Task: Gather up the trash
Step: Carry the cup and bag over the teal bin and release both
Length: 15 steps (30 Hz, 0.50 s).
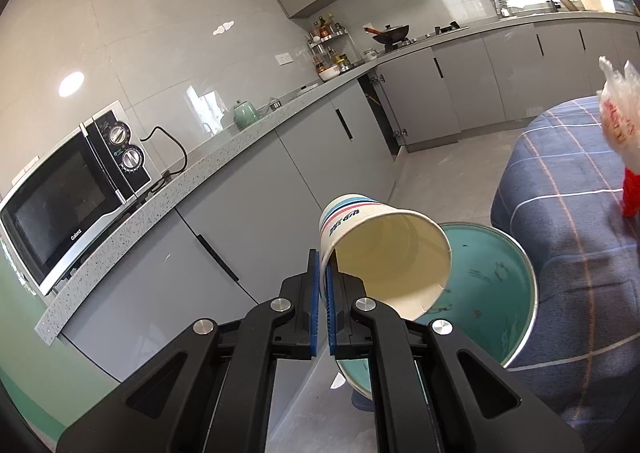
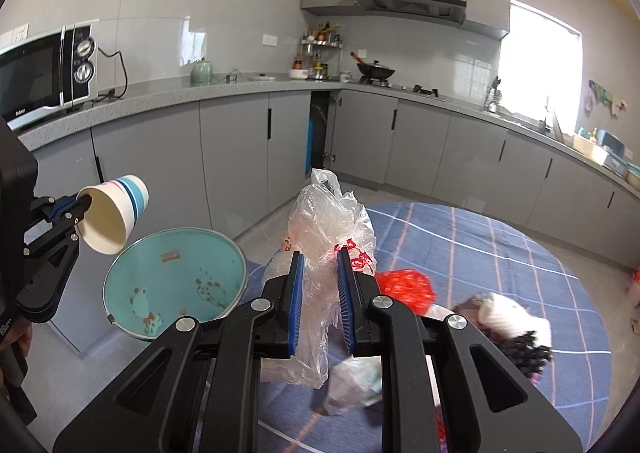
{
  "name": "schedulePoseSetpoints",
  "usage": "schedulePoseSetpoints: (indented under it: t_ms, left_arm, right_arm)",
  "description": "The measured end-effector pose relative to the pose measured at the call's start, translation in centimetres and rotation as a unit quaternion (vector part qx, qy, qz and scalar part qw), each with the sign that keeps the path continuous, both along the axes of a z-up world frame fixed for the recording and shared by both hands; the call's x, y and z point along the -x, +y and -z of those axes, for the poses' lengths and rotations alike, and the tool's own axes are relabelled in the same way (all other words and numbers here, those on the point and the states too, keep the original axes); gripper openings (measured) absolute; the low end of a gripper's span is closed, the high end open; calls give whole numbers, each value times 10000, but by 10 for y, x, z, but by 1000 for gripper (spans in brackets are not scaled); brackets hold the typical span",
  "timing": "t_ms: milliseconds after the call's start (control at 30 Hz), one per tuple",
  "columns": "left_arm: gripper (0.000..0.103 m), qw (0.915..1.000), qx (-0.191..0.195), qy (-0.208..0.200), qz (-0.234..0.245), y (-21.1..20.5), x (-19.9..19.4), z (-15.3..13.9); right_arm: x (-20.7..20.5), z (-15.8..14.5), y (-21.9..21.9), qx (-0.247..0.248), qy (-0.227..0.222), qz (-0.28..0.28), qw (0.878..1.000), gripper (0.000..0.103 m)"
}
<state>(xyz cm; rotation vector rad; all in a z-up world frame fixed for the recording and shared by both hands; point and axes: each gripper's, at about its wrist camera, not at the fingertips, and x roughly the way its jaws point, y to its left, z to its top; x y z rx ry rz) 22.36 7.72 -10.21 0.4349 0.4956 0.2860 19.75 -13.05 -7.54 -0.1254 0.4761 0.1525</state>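
Note:
My left gripper (image 1: 323, 259) is shut on the rim of a striped paper cup (image 1: 384, 253). The cup lies tilted on its side above the open teal bin (image 1: 492, 285). In the right wrist view that same cup (image 2: 114, 219) hangs over the bin (image 2: 176, 281) at the left, and the left gripper (image 2: 82, 205) pinches its rim. My right gripper (image 2: 319, 253) is shut on a crumpled clear plastic bag (image 2: 332, 229) with red print, held above the round table. The bag (image 1: 620, 113) also shows at the right edge of the left wrist view.
A round table with a blue checked cloth (image 2: 480, 253) carries a red wrapper (image 2: 404, 285), crumpled paper (image 2: 356, 377) and a white and dark bundle (image 2: 516, 329). Grey cabinets and a counter (image 1: 224, 157) with a microwave (image 1: 72, 189) run along the wall beside the bin.

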Motion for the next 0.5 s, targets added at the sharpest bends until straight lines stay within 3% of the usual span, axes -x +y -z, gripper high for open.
schedulePoseSetpoints:
  t_ms: [500]
  left_arm:
    - [4, 9997, 4, 205, -101, 16, -21, 16]
  right_arm:
    - [-35, 27, 51, 176, 286, -360, 9988, 17]
